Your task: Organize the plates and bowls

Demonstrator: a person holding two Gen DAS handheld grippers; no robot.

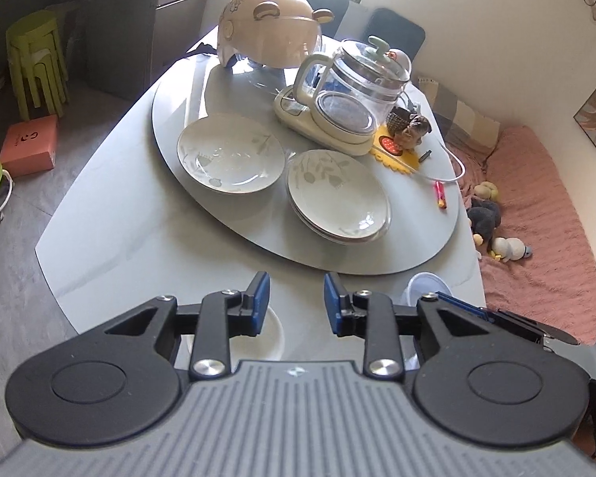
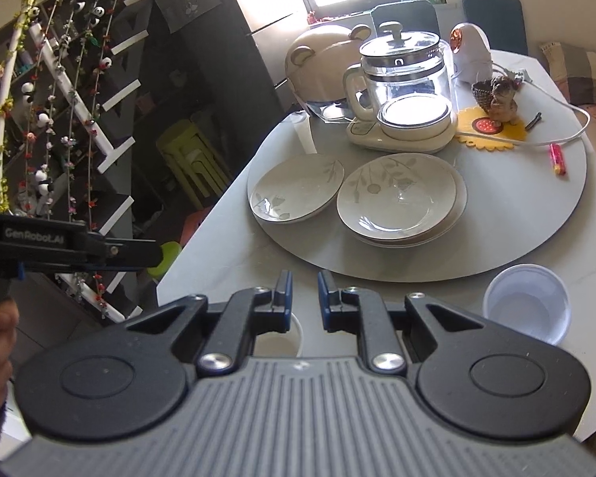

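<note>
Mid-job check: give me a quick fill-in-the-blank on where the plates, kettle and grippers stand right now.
1. The single plate lies on the round turntable, to the ____ of the stack of plates in the left wrist view.
2. The glass kettle stands ____ the plates, beside the bear-eared cover.
3. Both the left gripper and right gripper are ____ and hold nothing.
4. The white plastic cup stands ____ the turntable, on the table.

Missing words: left; behind; open; off

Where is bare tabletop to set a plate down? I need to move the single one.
Bare: the table left of the turntable, and its near strip ahead of the grippers. Crowded: around the kettle and plate stack; a plastic cup near right.
</note>
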